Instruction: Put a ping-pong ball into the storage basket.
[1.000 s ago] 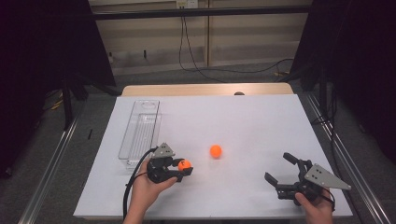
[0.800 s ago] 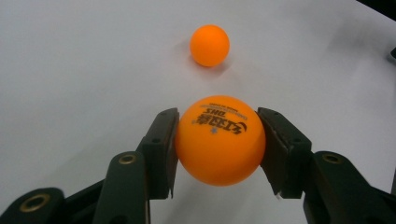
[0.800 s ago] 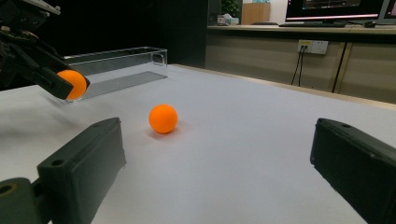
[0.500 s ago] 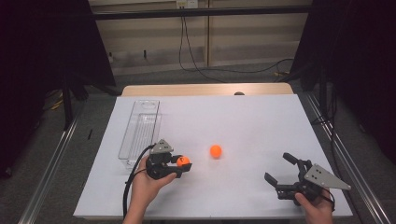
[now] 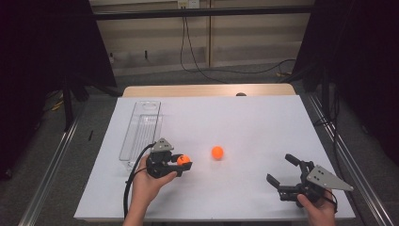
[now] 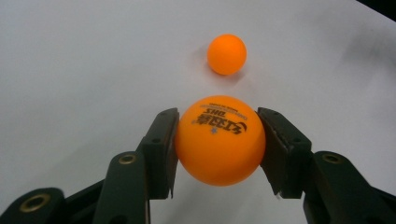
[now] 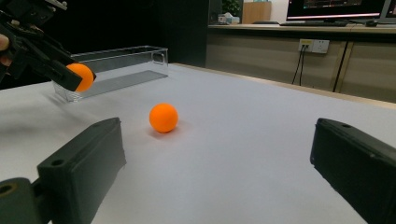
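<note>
White counter (image 5: 263, 122): the left gripper (image 5: 182, 161), near the tray (image 5: 141, 127) at the left edge, has drawn its clamped ball (image 6: 219, 140) slightly trayward — drop looks next; the right gripper (image 5: 282, 172) waits open, second ball (image 5: 217, 152) unclaimed.

Left gripper (image 5: 181, 162) sits at lower left of centre in the high view, held by the left hand (image 5: 146, 181) with the forearm entering from the bottom edge; its jaws are clamped on an orange ball (image 6: 219, 139), lifted off the surface. Right gripper (image 5: 282, 174) sits at lower right, gripped by the right hand (image 5: 320, 209), jaws spread wide and holding nothing.
</note>
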Available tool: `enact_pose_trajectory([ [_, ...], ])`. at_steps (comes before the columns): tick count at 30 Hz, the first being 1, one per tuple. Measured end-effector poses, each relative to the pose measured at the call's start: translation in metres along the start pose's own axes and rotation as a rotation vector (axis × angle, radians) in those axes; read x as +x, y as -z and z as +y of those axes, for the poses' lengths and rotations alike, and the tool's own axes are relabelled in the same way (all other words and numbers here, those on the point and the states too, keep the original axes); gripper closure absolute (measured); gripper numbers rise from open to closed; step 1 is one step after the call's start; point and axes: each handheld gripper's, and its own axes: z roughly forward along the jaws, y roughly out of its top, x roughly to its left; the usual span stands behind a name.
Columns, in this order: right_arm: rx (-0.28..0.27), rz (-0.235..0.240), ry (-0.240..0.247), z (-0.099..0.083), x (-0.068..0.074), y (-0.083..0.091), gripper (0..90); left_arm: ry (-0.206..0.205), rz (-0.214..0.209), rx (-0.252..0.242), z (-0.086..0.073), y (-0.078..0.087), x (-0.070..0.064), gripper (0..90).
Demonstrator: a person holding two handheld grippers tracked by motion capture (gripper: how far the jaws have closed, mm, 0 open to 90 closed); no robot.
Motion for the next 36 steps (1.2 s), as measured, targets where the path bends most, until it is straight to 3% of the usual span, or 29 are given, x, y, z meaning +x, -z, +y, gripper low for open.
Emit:
enact_pose_trajectory([
  [10, 0.004, 0.003, 0.001, 0.0, 0.0, 0.0, 2.5, 0.009, 0.002, -0.016, 0.007, 0.004, 0.001, 50.7],
  [36, -0.002, 0.003, 0.002, 0.001, 0.0, 0.001, 2.5, 0.005, 0.037, 0.017, 0.015, 0.001, 0.001, 50.8],
])
